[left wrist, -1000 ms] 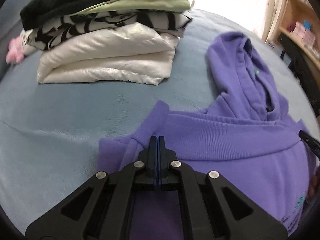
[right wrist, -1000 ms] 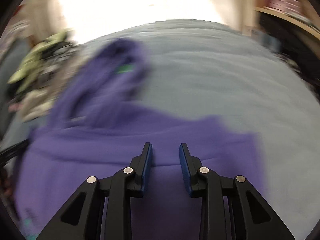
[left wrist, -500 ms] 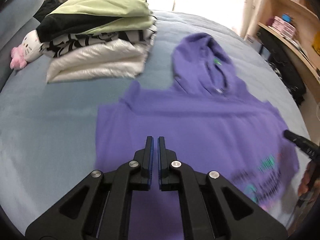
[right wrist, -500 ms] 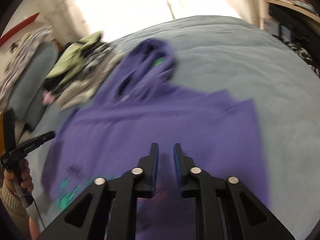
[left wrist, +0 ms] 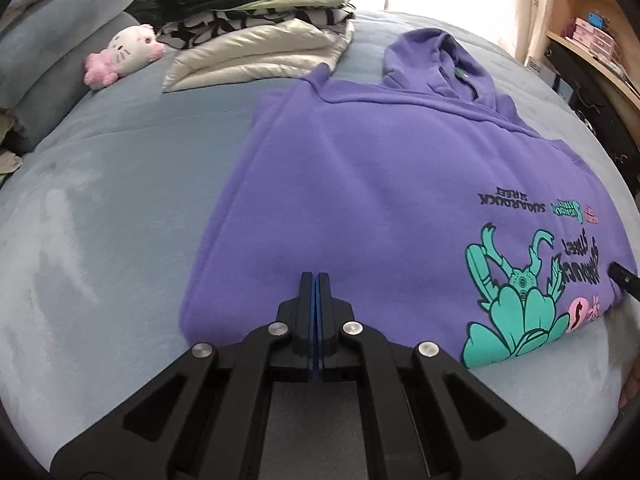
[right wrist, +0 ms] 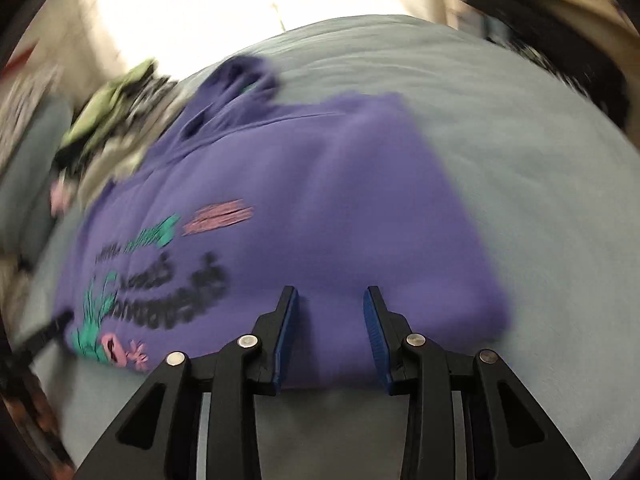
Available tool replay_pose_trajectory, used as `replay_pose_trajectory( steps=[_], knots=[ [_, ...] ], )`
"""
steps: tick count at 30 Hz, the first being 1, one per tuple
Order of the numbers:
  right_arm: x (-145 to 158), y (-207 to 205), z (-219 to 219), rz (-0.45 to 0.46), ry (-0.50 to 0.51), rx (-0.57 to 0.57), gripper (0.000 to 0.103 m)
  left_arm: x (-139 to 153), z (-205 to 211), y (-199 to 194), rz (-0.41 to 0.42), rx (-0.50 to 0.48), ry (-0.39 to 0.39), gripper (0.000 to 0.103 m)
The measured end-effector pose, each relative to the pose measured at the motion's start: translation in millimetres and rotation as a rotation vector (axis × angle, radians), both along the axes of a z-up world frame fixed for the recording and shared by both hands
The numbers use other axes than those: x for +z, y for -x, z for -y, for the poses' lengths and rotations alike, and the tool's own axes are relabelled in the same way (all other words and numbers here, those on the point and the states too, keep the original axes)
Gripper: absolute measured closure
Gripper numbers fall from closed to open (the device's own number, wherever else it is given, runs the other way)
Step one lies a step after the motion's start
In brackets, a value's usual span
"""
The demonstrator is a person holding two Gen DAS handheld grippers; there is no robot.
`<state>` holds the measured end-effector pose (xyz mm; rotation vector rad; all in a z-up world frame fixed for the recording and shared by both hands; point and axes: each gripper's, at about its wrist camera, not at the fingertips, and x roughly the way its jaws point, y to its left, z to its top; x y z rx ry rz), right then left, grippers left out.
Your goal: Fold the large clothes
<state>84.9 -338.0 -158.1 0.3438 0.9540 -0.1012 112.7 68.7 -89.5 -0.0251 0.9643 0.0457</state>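
A purple hoodie (left wrist: 380, 184) lies flat on the blue-grey bed (left wrist: 112, 208), sleeves folded in, hood toward the far end, with a teal and pink print near its hem. My left gripper (left wrist: 316, 280) is shut and empty, hovering over the hoodie's near hem edge. In the blurred right wrist view the hoodie (right wrist: 320, 208) fills the middle. My right gripper (right wrist: 330, 300) is open, its jaws over the hoodie's near hem. The tip of the right gripper (left wrist: 624, 284) shows at the right edge of the left wrist view.
A stack of folded clothes (left wrist: 260, 36) sits at the far left of the bed, next to a pink-and-white plush toy (left wrist: 124, 52). A grey pillow (left wrist: 52, 60) lies at far left. Wooden shelves (left wrist: 592, 36) stand beyond the bed's right side.
Both grippers have pulled back from the hoodie's shoulder area to its hem. The left jaws let go and are shut again. The right jaws narrowed, then opened wide.
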Motion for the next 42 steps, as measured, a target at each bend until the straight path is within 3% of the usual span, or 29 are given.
replay_pose_trajectory(
  steps=[6, 19, 33, 42],
  knots=[
    [-1.6, 7.9, -17.1, -0.025, 0.085, 0.014, 0.068, 1.8, 1.2, 0.9, -0.002, 0.001, -0.017, 0.103],
    [-10.8, -14.3, -11.6, 0.0, 0.094, 0.061, 0.04, 2.5, 1.5, 9.8, 0.016, 0.021, -0.004, 0.103],
    [-17.6, -7.6, -4.1, 0.057, 0.044, 0.096, 0.032, 14.5, 13.9, 20.6, 0.01, 0.023, -0.03, 0.103],
    [-10.2, -10.3, -13.0, -0.026, 0.098, 0.146, 0.028, 48.1, 38.8, 31.7, 0.016, -0.057, -0.002, 0.103]
  ],
)
